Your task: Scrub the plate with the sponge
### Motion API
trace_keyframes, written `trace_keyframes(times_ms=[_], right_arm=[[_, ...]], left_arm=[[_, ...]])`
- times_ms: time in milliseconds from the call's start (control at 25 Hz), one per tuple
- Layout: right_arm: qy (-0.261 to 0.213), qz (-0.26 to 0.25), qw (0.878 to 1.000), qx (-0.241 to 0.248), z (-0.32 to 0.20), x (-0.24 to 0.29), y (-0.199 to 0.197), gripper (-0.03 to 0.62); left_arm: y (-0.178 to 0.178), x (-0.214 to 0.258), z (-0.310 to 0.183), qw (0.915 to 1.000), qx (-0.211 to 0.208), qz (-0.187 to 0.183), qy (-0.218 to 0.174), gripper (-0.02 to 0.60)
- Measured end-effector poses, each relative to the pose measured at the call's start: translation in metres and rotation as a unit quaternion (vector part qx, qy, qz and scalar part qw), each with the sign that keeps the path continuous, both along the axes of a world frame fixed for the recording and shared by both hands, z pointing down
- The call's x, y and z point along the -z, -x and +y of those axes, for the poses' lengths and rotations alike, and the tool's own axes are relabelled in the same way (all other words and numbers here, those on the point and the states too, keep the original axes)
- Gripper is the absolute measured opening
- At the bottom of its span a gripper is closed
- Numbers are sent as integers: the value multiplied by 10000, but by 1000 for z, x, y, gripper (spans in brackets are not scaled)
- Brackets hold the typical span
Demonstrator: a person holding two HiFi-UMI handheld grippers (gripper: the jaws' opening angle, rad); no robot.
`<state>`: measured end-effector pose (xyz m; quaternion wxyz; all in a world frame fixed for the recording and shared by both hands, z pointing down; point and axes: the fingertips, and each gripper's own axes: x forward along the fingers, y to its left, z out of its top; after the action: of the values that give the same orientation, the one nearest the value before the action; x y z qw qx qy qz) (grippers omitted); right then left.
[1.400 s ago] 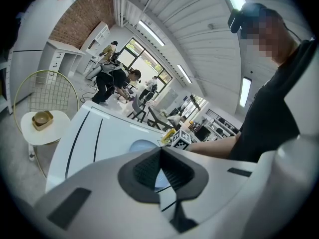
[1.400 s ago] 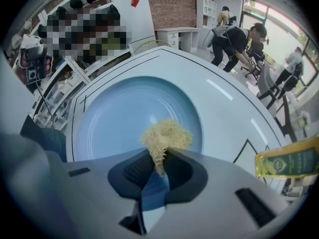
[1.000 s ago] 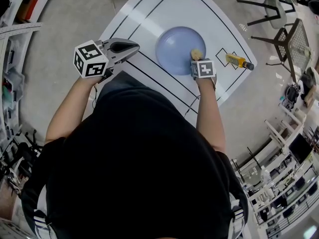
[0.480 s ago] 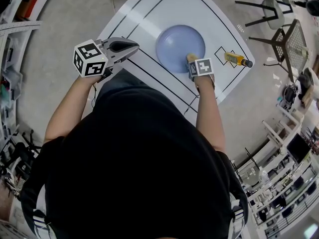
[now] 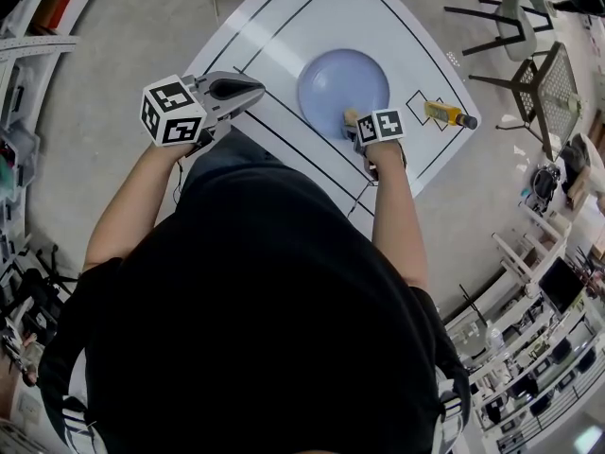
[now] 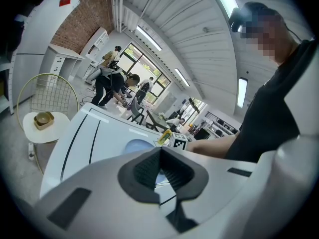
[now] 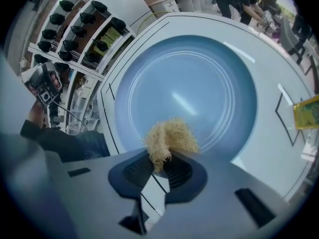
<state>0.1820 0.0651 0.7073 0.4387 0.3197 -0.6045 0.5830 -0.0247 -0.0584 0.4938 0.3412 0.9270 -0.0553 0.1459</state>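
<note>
A pale blue plate (image 5: 340, 78) (image 7: 189, 93) lies on the white table (image 5: 284, 26). My right gripper (image 5: 355, 126) (image 7: 160, 158) is shut on a tan fibrous sponge (image 5: 350, 118) (image 7: 169, 139), which rests on the plate's near rim. My left gripper (image 5: 253, 90) (image 6: 159, 158) hovers over the table's left edge, well left of the plate, jaws closed together with nothing between them. In the left gripper view the plate (image 6: 137, 147) shows beyond the jaws.
A yellow bottle (image 5: 446, 113) (image 7: 308, 112) lies on the table right of the plate, by a small marked square. Black lines run across the table. Chairs (image 5: 529, 64) stand to the right, shelving (image 7: 84, 39) to the left. A small round stand (image 6: 42, 128) sits off the table's end.
My right gripper has slid the sponge leftward and toward me along the plate's near rim. The left gripper has stayed in place.
</note>
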Motion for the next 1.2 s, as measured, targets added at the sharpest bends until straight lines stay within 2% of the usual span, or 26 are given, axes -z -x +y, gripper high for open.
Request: trace_keyframes(times_ms=[240,720,1200], right_arm=[[147,-656,9971,-344,-4,0,29,52],[199,-1326,9901,-414,-27,-2,74,49],[-48,-1581,9871,-247,-62,-3,101,49]], left_arm=[[6,-2,0,10000,69,1,28,9],[16,-5,-9,9998,171,-44,69,9],[28,-11,-25,9996,252,-104,122,9]])
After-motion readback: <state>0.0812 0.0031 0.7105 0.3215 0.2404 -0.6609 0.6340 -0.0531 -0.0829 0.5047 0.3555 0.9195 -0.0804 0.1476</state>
